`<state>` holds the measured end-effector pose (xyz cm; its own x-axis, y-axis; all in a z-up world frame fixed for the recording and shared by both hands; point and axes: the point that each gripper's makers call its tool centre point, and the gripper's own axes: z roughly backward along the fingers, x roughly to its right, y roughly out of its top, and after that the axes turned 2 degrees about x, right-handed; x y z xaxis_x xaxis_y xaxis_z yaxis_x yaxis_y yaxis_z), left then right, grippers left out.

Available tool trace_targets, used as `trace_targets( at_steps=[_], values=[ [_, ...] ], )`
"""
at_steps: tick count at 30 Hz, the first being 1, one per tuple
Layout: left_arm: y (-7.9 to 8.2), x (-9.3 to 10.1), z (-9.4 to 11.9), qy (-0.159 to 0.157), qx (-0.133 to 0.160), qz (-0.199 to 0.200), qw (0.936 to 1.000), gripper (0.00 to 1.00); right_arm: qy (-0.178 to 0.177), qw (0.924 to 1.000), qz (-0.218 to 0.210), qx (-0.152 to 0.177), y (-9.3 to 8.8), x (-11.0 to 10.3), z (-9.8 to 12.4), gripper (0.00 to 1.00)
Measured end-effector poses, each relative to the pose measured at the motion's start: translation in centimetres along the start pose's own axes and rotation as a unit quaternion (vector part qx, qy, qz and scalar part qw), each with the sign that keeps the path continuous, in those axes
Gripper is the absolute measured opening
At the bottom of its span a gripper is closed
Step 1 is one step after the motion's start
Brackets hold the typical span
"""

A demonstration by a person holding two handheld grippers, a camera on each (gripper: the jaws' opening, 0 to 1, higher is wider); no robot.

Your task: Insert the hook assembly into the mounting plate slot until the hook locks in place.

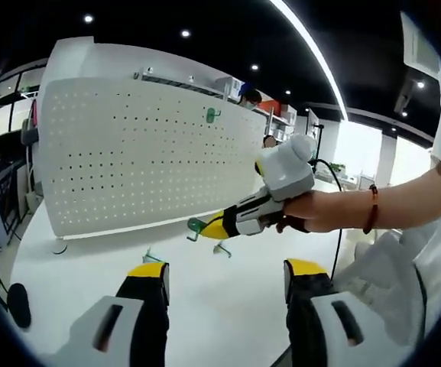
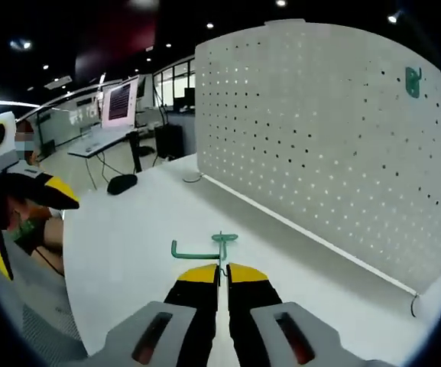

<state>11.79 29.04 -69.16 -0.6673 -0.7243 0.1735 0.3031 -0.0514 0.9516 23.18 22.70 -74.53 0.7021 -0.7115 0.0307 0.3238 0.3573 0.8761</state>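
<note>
The white perforated mounting plate (image 1: pixel 151 153) stands upright on the table, and one green hook (image 1: pixel 212 115) hangs high on it. My right gripper (image 1: pixel 216 227), held by a hand, comes in from the right, shut on another green hook (image 1: pixel 196 227) above the table. In the right gripper view its jaws (image 2: pixel 222 269) pinch that hook's (image 2: pixel 205 248) stem, and the hook sticks out ahead, short of the plate (image 2: pixel 319 138). The mounted hook (image 2: pixel 413 80) shows at the upper right. My left gripper (image 1: pixel 228 271) is open with nothing between its fingers; it also appears at the far left (image 2: pixel 21 222).
A loose green hook (image 1: pixel 153 256) lies on the white table (image 1: pixel 90 260) in front of my left jaw. A black mouse (image 2: pixel 121 183) and a monitor (image 2: pixel 119 99) sit past the plate's far end. Shelves with boxes (image 1: pixel 274 111) stand behind the plate.
</note>
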Motion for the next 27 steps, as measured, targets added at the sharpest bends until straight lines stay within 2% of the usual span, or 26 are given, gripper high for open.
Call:
trace_targets(
  at_steps=[11, 14, 19, 27],
  values=[
    [0.3, 1.0, -0.5, 0.003, 0.001, 0.016, 0.9999, 0.59, 0.001, 0.9992, 0.001, 0.041, 1.3, -1.1, 1.8, 0.03],
    [0.6, 1.0, -0.5, 0.007, 0.007, 0.018, 0.9998, 0.57, 0.001, 0.9988, 0.0, 0.048, 1.6, -1.3, 2.1, 0.03],
    [0.5, 1.0, -0.5, 0.014, 0.002, 0.035, 0.9993, 0.55, 0.004, 0.9978, 0.001, 0.067, 2.4, -1.7, 2.8, 0.03],
    [1.3, 1.4, -0.8, 0.017, 0.017, 0.053, 0.9983, 0.55, 0.018, 0.9967, 0.001, 0.079, 2.5, -2.6, 3.8, 0.03]
  ],
)
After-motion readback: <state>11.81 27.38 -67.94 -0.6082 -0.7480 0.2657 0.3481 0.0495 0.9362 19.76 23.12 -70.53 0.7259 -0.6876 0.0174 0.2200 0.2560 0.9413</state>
